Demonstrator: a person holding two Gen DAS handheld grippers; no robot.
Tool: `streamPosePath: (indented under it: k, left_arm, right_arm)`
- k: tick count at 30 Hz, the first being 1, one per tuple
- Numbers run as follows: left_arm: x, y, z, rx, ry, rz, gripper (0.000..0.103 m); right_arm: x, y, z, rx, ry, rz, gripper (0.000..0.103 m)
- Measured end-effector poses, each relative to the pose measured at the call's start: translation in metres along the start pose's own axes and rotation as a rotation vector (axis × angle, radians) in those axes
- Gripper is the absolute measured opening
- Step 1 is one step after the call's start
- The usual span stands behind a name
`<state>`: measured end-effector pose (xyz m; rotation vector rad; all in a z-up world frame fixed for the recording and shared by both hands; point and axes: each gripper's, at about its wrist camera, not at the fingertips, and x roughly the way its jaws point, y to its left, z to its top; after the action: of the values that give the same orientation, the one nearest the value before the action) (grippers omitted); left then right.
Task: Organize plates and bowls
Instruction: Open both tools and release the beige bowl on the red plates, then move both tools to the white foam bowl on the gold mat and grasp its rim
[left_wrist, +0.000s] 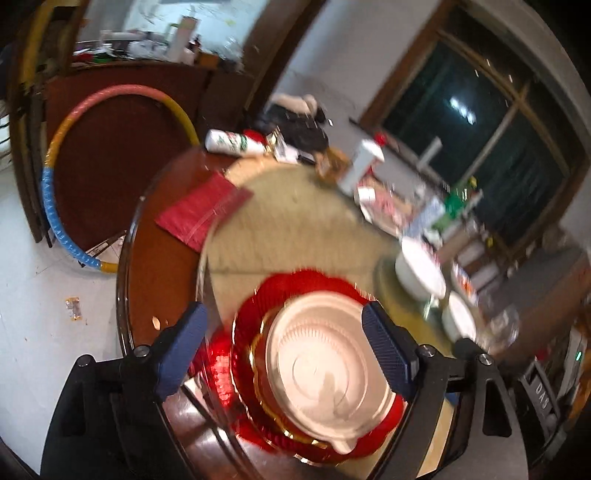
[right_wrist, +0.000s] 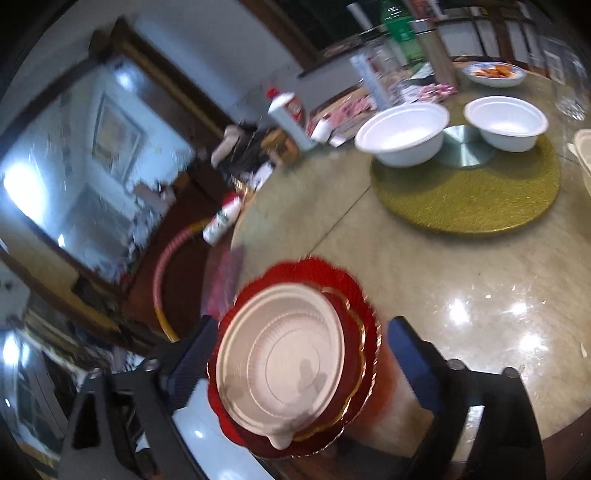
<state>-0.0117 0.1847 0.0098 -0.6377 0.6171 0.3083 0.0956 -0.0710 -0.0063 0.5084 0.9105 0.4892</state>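
A stack of red scalloped plates (left_wrist: 295, 288) with gold rims sits at the near edge of the round table, and a cream round plate (left_wrist: 325, 373) lies on top. My left gripper (left_wrist: 286, 347) is open, its blue pads standing on either side of the stack. In the right wrist view the same red plates (right_wrist: 325, 273) and cream plate (right_wrist: 280, 362) lie between the pads of my right gripper (right_wrist: 303, 358), which is open too. Two white bowls (right_wrist: 402, 136) (right_wrist: 506, 122) stand further back on a gold-green round mat (right_wrist: 465, 206).
The marble-look table top (right_wrist: 480, 295) stretches to the right of the stack. A red cloth (left_wrist: 203, 206), a fallen white bottle (left_wrist: 236, 142) and packets crowd the far edge. A dish with food (right_wrist: 495, 74) stands at the back. A coloured hoop (left_wrist: 55, 206) leans beside the table.
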Motion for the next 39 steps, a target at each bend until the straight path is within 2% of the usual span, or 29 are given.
streamPosePath:
  k: [5,7,10,14,18,23,30,35,39]
  left_arm:
    - [0.007,-0.015,0.003,-0.002,0.044,-0.008,0.086]
    - [0.008,-0.029,0.002,0.028,0.055,-0.022,0.086]
    - [0.011,-0.066,-0.002,0.124,0.086,-0.067,0.086]
    - [0.022,-0.118,-0.007,0.235,0.141,-0.128,0.086]
    - [0.044,-0.163,-0.012,0.294,0.204,-0.151,0.086]
    - [0.084,-0.216,-0.028,0.322,0.335,-0.174,0.086]
    - [0.132,-0.276,-0.054,0.309,0.4,-0.18,0.086]
    - [0.166,-0.308,-0.069,0.283,0.424,-0.17,0.086]
    - [0.198,-0.326,-0.081,0.265,0.446,-0.137,0.086]
  right_arm:
    - [0.003,-0.025,0.011,0.075,0.058,0.021,0.099]
    - [0.001,-0.032,0.014,0.079,0.079,0.028,0.099]
    - [-0.009,-0.044,0.026,0.076,0.086,0.027,0.099]
    - [-0.03,-0.068,0.056,0.065,0.075,-0.022,0.101]
    - [-0.05,-0.097,0.096,0.081,0.061,-0.058,0.102]
    - [-0.064,-0.142,0.154,0.103,0.051,-0.173,0.102]
    - [-0.057,-0.191,0.2,0.124,0.056,-0.273,0.101]
    - [-0.039,-0.22,0.227,0.131,0.079,-0.303,0.092]
    - [-0.024,-0.237,0.24,0.139,0.099,-0.33,0.074]
